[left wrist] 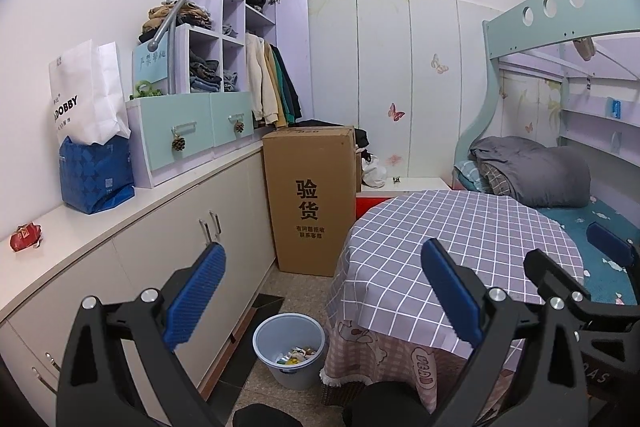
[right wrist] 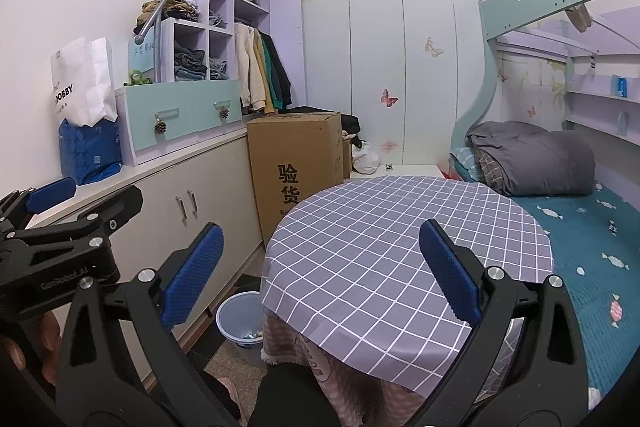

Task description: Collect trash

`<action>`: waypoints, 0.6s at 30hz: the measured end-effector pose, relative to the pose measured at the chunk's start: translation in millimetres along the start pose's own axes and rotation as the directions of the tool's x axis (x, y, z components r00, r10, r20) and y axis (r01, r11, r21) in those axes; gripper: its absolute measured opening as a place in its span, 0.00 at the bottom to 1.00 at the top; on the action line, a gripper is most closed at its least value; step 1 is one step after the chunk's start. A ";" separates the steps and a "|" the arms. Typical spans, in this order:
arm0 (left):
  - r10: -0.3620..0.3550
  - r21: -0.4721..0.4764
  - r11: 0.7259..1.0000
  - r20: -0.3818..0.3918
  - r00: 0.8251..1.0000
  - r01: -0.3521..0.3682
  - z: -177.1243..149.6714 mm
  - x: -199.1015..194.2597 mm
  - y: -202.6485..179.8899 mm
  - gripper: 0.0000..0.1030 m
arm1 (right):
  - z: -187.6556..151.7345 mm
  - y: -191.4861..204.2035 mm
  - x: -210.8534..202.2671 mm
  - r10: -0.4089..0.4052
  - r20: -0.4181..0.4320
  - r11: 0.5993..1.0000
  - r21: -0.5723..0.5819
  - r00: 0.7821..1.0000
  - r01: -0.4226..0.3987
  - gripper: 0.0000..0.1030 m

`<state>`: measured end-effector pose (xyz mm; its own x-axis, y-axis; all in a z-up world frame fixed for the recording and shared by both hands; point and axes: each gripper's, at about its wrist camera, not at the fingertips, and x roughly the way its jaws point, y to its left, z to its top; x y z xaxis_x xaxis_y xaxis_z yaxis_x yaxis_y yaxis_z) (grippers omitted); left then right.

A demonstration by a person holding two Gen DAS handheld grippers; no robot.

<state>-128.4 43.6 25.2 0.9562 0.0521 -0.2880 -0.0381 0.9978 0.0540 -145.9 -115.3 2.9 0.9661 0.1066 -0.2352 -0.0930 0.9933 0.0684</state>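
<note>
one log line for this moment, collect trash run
left gripper: open, empty | right gripper: open, empty | bin: on floor, holds scraps | red wrapper: on counter, uncollected

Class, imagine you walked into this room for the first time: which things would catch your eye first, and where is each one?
The round table with a grey checked cloth fills the middle, next to the bed. Left of it stands a tall brown cardboard box with black characters, and on the floor before that sits a pale blue plastic bin holding scraps. A small red crumpled wrapper lies alone on the white cabinet top at far left.
</note>
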 end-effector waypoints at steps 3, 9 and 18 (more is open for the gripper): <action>-0.001 -0.001 1.000 0.001 1.000 0.001 -1.2 -1.5 1.1 0.93 | 0.3 -0.1 -0.1 0.003 -0.001 1.000 -0.001 1.000 -0.003 0.93; 0.002 0.004 1.000 -0.003 1.000 -0.002 -2.2 -1.9 1.5 0.93 | 0.2 0.7 -1.5 0.008 0.000 1.000 -0.004 1.000 -0.008 0.93; 0.001 0.004 1.000 -0.012 1.000 -0.001 -3.4 -2.1 4.0 0.93 | -0.5 1.4 -2.2 0.006 -0.004 1.000 -0.005 1.000 -0.006 0.93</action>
<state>-131.5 47.7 22.8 0.9527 0.0535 -0.2990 -0.0377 0.9976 0.0583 -148.3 -114.1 3.0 0.9645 0.1128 -0.2386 -0.1000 0.9928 0.0654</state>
